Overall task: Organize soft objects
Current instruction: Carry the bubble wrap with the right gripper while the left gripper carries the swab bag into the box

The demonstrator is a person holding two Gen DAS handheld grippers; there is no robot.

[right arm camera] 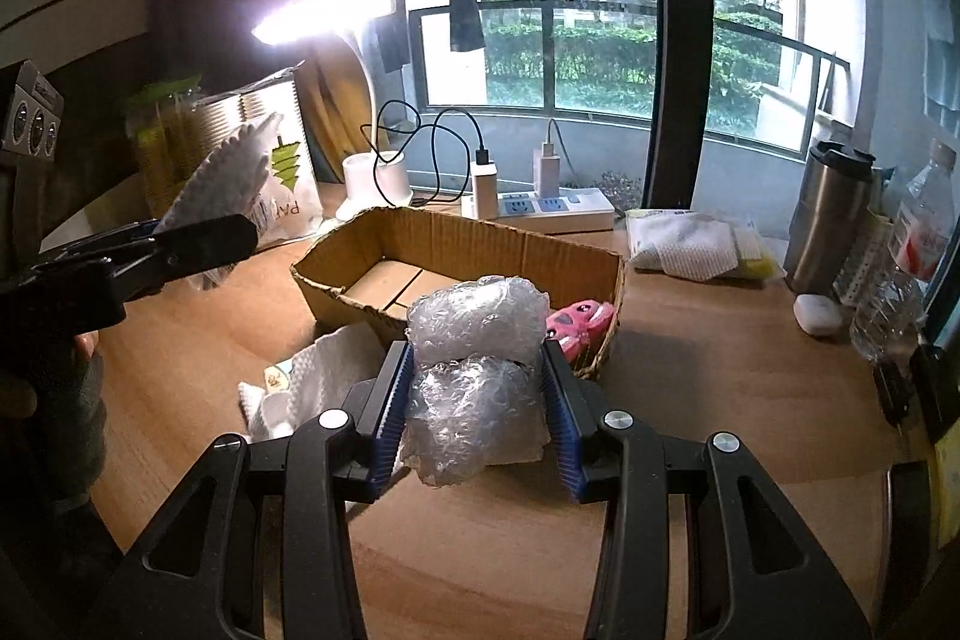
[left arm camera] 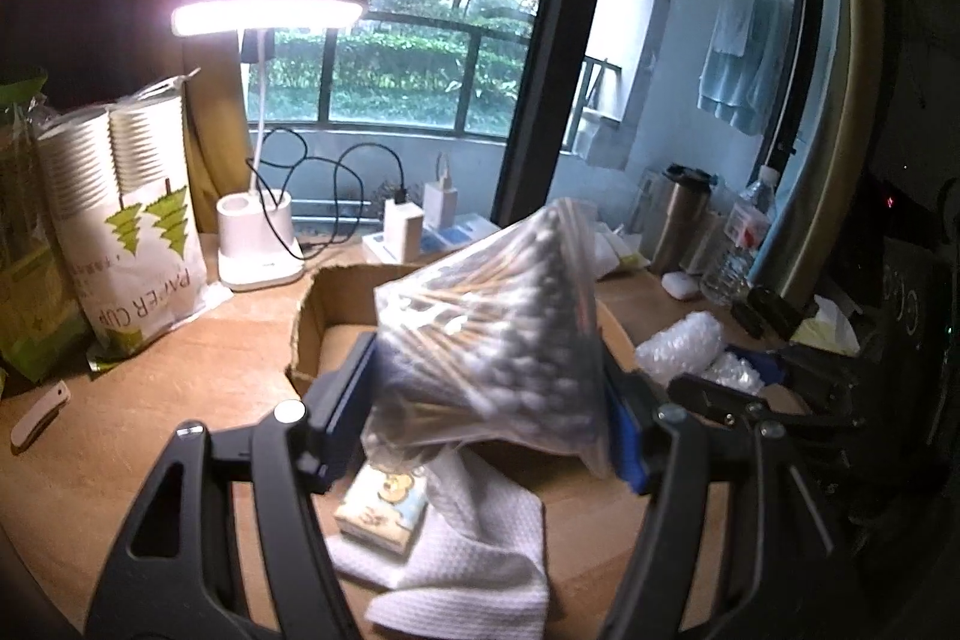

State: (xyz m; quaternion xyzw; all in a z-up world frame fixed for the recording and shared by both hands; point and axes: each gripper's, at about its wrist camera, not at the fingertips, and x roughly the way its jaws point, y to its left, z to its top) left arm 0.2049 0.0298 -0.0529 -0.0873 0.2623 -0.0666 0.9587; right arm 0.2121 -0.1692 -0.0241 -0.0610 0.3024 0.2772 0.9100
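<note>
My left gripper is shut on a clear bag of cotton swabs and holds it up above the table, in front of the open cardboard box. It also shows from the side in the right wrist view, with the bag lifted. My right gripper is shut on a wad of bubble wrap just before the box's near wall. A white cloth and a tissue pack lie on the table below the left gripper. A pink soft item sits at the box's right corner.
A lit desk lamp, a paper cup bag, a power strip with chargers, a steel flask, a water bottle and a folded cloth pack stand along the back of the wooden table.
</note>
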